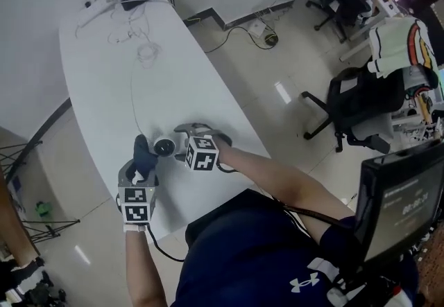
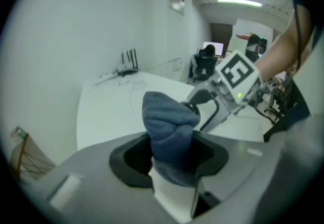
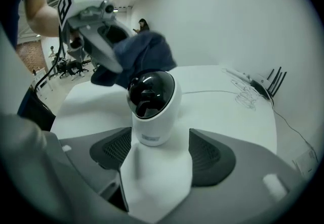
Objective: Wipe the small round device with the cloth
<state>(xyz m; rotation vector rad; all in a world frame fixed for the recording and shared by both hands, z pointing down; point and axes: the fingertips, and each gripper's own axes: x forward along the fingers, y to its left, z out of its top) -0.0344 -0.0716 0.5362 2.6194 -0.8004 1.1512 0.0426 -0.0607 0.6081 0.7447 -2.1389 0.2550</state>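
Here's the small round device [image 3: 152, 106]: white body, glossy black dome face, standing upright on the white worktop [image 1: 104, 91]. It sits towards the near end, about midway between the two long edges. Its base is between the jaws of the right tongs [image 3: 161, 142], with a gap showing on one side. And the cloth [image 2: 167, 132], dark blue and soft, is bunched into a thick wad, pinched in the left tongs [image 2: 169, 154] and held off the worktop. It hangs just beside the dome, on the side towards the left long edge; whether they touch, can't tell.
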